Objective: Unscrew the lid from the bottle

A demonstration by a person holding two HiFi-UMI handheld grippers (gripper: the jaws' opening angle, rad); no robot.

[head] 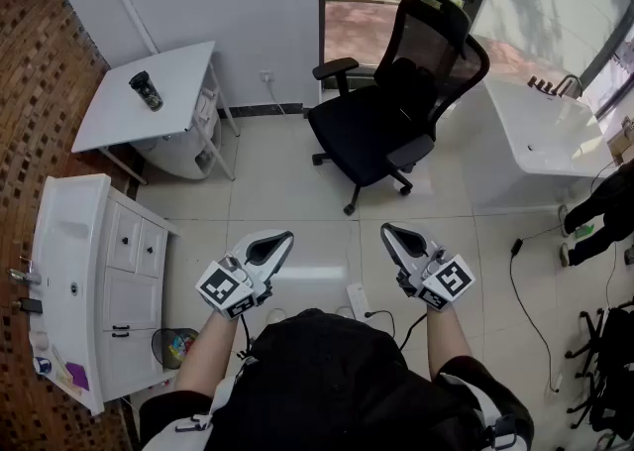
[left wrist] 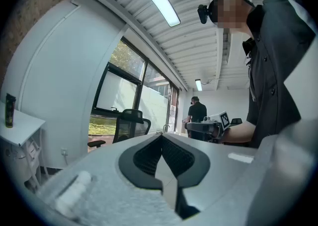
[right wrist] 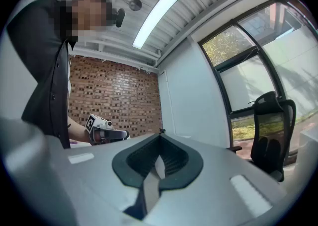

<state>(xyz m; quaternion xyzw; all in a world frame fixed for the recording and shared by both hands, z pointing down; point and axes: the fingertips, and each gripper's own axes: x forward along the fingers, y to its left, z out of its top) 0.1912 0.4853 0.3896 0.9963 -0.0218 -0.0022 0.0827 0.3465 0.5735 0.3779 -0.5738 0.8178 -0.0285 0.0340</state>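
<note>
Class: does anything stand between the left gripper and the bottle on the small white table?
Nothing visible does: only bare floor lies between the left gripper and the table bearing the bottle; the sink cabinet stands aside.

Left gripper (head: 280, 241), right gripper (head: 390, 233): matt light-grey plastic shells, faintly grainy close up. Pads (left wrist: 144, 158): black, ribbed, rubbery-looking. Marker cubes (head: 226, 287): matt black-and-white print. Bottle (head: 147, 91): dark, slight sheen, material unclear. Table (head: 114, 112) under it: smooth white top, matt; thin metal-looking legs. Floor (head: 287, 181): large pale tiles, glossy. Brick wall (head: 30, 62): rough, red-brown, matt. Office chair (head: 376, 132): black mesh back, cloth-looking seat, hard plastic armrests. Vanity cabinet (head: 124, 281): smooth white fronts, glossy white basin top. Person's top (head: 337, 380): dark matt cloth. Ceiling (left wrist: 198, 36): ribbed white sheet, metal-looking.
</note>
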